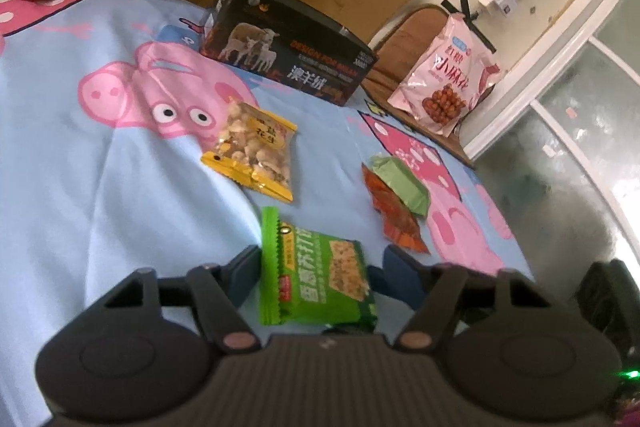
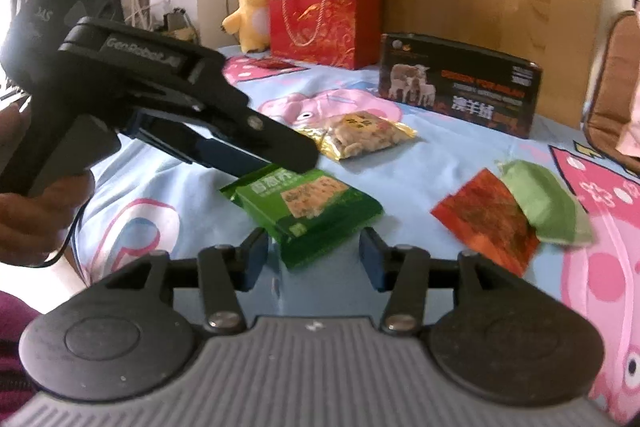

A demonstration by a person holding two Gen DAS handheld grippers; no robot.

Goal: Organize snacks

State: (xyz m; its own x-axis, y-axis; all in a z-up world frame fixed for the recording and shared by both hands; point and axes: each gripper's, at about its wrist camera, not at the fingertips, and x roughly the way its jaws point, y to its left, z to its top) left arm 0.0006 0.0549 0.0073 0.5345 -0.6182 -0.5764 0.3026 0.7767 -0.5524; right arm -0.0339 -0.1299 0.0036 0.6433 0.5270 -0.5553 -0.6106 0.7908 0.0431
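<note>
Straddling the green cracker packet (image 1: 316, 269) low centre on the bed (image 1: 80, 187), left claw (image 1: 320, 267) touched only its left edge; right claw (image 2: 314, 257) stood released just short. Closing both risked tugging or tearing the wrapper.

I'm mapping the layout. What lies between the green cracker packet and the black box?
The yellow peanut packet lies between green cracker packet and black box, clearest in the left wrist view.

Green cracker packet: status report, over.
Left gripper straddles green cracker packet, not clamped. Right gripper open beside it. Nothing blocking.
</note>
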